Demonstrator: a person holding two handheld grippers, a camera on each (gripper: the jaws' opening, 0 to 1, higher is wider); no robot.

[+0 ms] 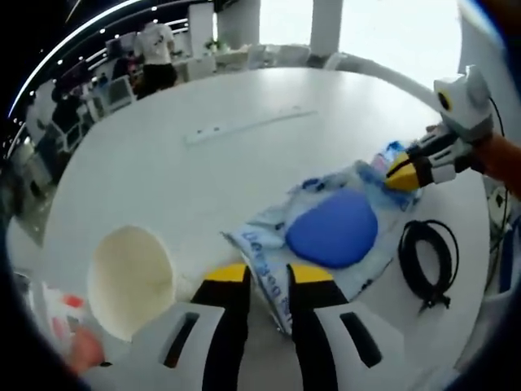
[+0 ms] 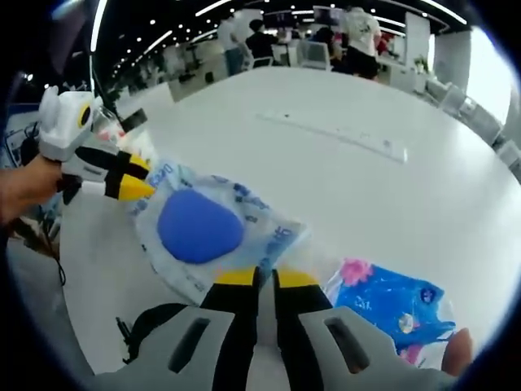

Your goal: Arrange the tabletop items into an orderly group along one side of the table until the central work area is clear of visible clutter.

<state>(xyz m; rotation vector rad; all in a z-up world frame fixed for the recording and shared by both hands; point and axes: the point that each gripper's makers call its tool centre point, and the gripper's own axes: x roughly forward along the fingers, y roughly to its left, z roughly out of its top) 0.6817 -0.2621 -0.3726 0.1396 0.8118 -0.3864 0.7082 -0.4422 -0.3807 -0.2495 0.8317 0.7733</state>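
Left gripper (image 1: 267, 275): fingers pinching one edge of the clear printed plastic bag (image 1: 269, 244).
Right gripper (image 2: 266, 280): fingers nipping the opposite edge of the bag.
Bag: spread on the round white table (image 1: 203, 171), with a blue oval pad (image 1: 332, 228) lying on it.
Nearby: coiled black cable (image 1: 429, 257), white paper cup (image 1: 130, 281) on its side, blue floral packet (image 2: 391, 305), long white strip (image 1: 244, 126).

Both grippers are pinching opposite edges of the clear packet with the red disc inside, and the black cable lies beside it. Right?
Not quite: the disc inside the packet is blue, not red, as the left gripper view shows. The rest holds: the left gripper and the right gripper pinch opposite edges, with the black cable beside it.
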